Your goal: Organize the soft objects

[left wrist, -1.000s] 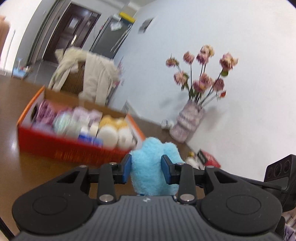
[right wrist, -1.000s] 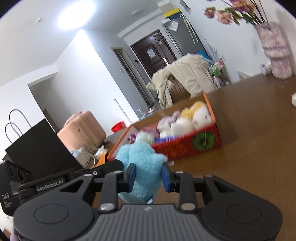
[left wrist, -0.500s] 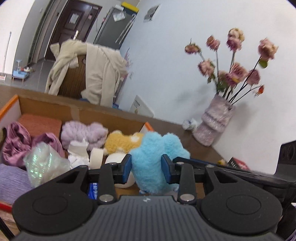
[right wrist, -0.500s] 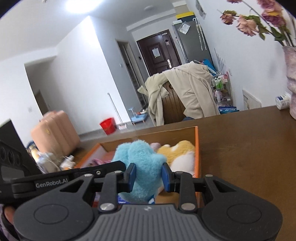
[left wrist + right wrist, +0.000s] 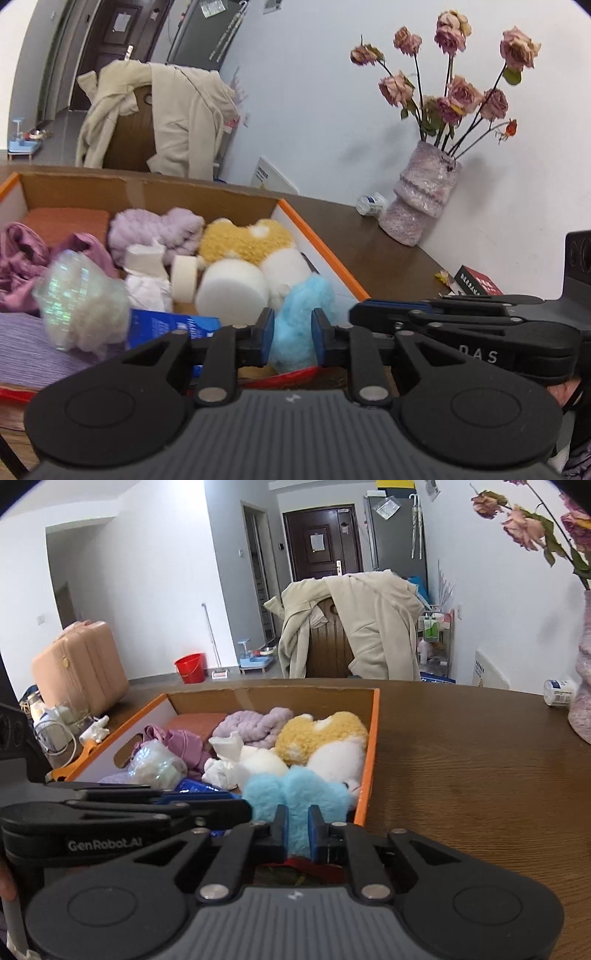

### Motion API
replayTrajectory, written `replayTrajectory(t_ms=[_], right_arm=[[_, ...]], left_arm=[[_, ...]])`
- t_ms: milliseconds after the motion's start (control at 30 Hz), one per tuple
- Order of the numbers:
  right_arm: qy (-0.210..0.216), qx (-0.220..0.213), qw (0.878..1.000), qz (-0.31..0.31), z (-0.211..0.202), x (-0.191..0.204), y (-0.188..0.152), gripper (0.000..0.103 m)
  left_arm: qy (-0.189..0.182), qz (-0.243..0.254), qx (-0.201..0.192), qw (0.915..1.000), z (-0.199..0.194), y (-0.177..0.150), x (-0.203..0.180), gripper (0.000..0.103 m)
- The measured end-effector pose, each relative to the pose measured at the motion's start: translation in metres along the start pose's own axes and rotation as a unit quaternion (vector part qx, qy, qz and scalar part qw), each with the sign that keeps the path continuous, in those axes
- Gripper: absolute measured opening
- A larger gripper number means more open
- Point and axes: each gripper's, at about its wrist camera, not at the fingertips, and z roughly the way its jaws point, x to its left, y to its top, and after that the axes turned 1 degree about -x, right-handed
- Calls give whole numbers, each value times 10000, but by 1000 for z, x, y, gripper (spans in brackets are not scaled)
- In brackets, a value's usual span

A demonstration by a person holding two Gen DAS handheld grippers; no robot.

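the blue plush toy (image 5: 295, 794) is seen at the lower centre of both views, over the near right corner of the orange box (image 5: 371, 746). it is pinched by the left tool (image 5: 293, 332) and right tool (image 5: 296, 829), whose jaws have just been closing. it is judged light, soft, compressible; a thick lobe is best gripped.

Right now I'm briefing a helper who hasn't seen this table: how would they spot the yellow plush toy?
Find the orange-rimmed cardboard box on the brown table. At its far right corner, against the wall, lies the yellow plush toy. It is the only mustard-yellow curly thing there, beside the lilac fluffy bundle and behind the blue plush.
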Motion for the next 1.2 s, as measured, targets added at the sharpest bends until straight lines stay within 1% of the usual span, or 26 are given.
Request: replayTrajectory(t_ms=[100, 200, 333, 367, 400, 467, 500, 533, 567, 600, 633, 667, 700, 733, 767, 800, 867, 933, 967, 1000, 1067, 1200], right_arm=[[10, -87, 10000, 5, -10, 2, 3, 12], [20, -178, 9998, -73, -23, 11, 8, 17], [-10, -363, 9992, -159, -48, 27, 13, 17], [-22, -404, 9990, -180, -54, 32, 14, 19], [-36, -458, 9988, -194, -62, 37, 15, 20], [-56, -566, 9981, -219, -75, 46, 15, 25], [-79, -628, 9977, -237, -81, 50, 14, 27], [-102, -708, 9971, -270, -86, 55, 13, 34], [-123, -854, 9959, -268, -93, 60, 11, 45], [-123, -1009, 9946, -216, -97, 62, 8, 52], [-109, -1137, 9933, -160, -101, 63, 5, 61], [-140, -1259, 9919, -105, -105, 65, 2, 64], [-211, -1348, 9906, -57, -108, 67, -2, 65], [-272, -1416, 9895, -35, -111, 69, -6, 66], [-318, -1499, 9882, -46, -114, 72, -10, 70], [-390, -1647, 9855, -75, -116, 75, -16, 75], [-606, -2072, 9763, -157, -119, 82, -30, 103], [-904, -2568, 9619, -261, -121, 91, -45, 103], [-1024, -2683, 9573, -330, -120, 96, -51, 103], [-1046, -2715, 9560, -367, -120, 99, -54, 103], [-1027, -2646, 9583, -332, -119, 103, -58, 103], [-1127, -2606, 9585, -271, -125, 109, -63, 103]], left_arm=[[156, 37, -105, 9998, -18, 4, 0, 23], [415, 150, -244, 9987, -43, 7, 0, 28], [819, 317, -528, 9947, -83, 10, -2, 29], [924, 372, -616, 9931, -93, 10, -2, 33], [1048, 444, -725, 9909, -105, 9, -3, 40], [1439, 696, -942, 9826, -125, 6, -6, 45], [1649, 839, -1048, 9771, -134, 3, -8, 47], [1813, 936, -1141, 9723, -143, 0, -9, 48], [1884, 974, -1202, 9698, -151, -3, -9, 52], [1933, 969, -1257, 9682, -161, -6, -9, 56], [1991, 963, -1317, 9663, -168, -9, -9, 59], [2054, 966, -1390, 9639, -174, -11, -9, 70], [2150, 970, -1499, 9601, -180, -15, -9, 84], [2280, 962, -1638, 9550, -187, -19, -9, 91], [2348, 941, -1763, 9513, -192, -22, -8, 100], [2414, 904, -1930, 9467, -197, -27, -7, 102], [2438, 835, -2060, 9440, -204, -32, -5, 103], [2407, 681, -2206, 9427, -209, -37, -3, 103], [2391, 631, -2259, 9422, -211, -39, -2, 103], [2386, 612, -2298, 9415, -212, -40, -3, 103], [2401, 606, -2341, 9401, -215, -41, -4, 103], [2354, 639, -2348, 9410, -226, -46, -9, 103]])
